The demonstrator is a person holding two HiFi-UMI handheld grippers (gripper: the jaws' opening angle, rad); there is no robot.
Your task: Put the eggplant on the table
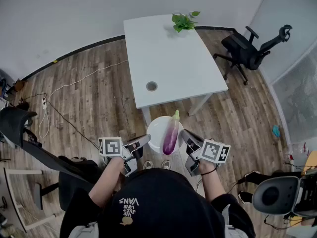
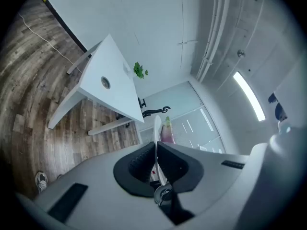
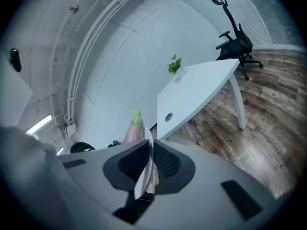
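A purple eggplant (image 1: 171,135) with a green stem lies on a round white plate (image 1: 154,127) held above the wooden floor, just short of the white table (image 1: 168,58). My left gripper (image 1: 145,140) is shut on the plate's left rim and my right gripper (image 1: 184,135) is shut on its right rim. In the left gripper view the plate's edge (image 2: 157,126) runs between the pads of the left gripper (image 2: 155,148), with the eggplant (image 2: 167,131) beyond. The right gripper view shows the right gripper (image 3: 149,150) clamping the rim (image 3: 144,174), the eggplant (image 3: 134,128) behind.
A green plant (image 1: 183,20) stands at the table's far edge, and a round cable hole (image 1: 151,86) sits near its front. A black office chair (image 1: 245,48) is to the table's right. Another chair (image 1: 277,195) stands at my right, a dark chair (image 1: 20,128) at my left. Cables (image 1: 64,86) trail over the floor.
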